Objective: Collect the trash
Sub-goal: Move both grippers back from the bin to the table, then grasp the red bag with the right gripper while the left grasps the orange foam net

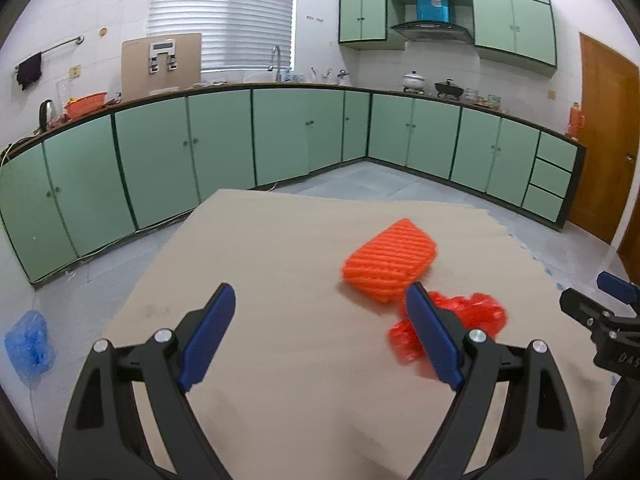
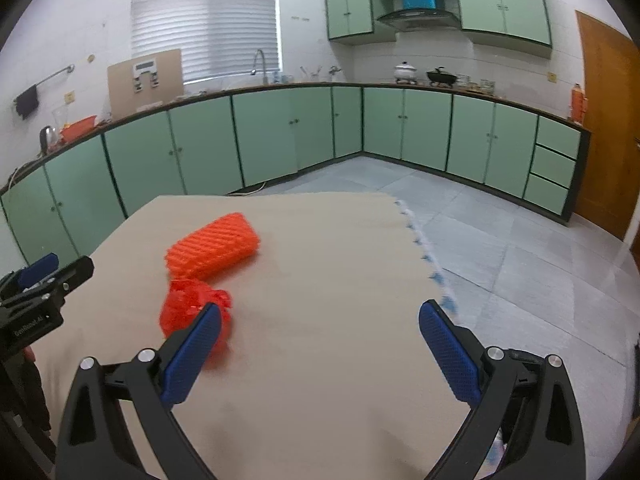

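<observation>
An orange ribbed foam sleeve [image 1: 390,266] lies on the beige table [image 1: 260,260]. A crumpled red plastic bag [image 1: 476,316] lies just in front of it. My left gripper [image 1: 320,332] is open and empty above the table, its right finger partly hiding the bag. In the right wrist view the foam sleeve [image 2: 214,246] and the red bag [image 2: 188,308] sit to the left. My right gripper [image 2: 320,352] is open and empty, its left finger overlapping the bag's near edge. Each gripper shows at the edge of the other's view [image 1: 600,320] [image 2: 36,292].
Green kitchen cabinets [image 1: 280,136] run along the far walls. A blue plastic bag [image 1: 28,344] lies on the floor at the left. The table's right edge [image 2: 424,248] borders the grey tiled floor. A wooden door [image 2: 604,120] stands at the right.
</observation>
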`<action>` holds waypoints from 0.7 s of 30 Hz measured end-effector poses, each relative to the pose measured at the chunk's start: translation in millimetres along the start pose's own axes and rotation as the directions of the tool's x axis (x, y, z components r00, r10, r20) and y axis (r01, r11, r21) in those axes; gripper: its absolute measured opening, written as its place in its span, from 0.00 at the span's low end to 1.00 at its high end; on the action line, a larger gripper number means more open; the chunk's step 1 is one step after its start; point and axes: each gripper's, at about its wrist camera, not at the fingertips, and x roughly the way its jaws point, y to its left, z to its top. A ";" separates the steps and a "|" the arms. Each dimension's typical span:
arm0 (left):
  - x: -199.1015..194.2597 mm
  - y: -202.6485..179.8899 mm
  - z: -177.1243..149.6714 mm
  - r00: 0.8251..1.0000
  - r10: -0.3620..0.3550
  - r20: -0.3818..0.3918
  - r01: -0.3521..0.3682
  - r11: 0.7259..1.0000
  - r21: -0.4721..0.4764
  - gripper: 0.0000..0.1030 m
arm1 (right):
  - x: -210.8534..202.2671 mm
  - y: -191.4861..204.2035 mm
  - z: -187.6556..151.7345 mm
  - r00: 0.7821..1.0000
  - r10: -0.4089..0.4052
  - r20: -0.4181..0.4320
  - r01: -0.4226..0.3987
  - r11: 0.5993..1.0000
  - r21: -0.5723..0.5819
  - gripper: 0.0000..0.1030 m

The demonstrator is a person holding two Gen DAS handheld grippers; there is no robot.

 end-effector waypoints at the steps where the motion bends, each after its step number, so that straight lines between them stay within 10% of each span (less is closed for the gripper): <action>1: 1.5 2.3 0.5 1.000 0.006 -0.003 -0.006 1.000 -0.002 0.82 | 2.6 3.9 0.1 1.000 0.003 -0.003 -0.003 1.000 -0.002 0.94; 21: 15.2 37.6 -6.9 0.998 0.055 -0.028 -0.056 0.998 -0.041 0.82 | 64.7 61.2 1.8 0.989 0.043 -0.145 -0.053 0.996 -0.070 0.88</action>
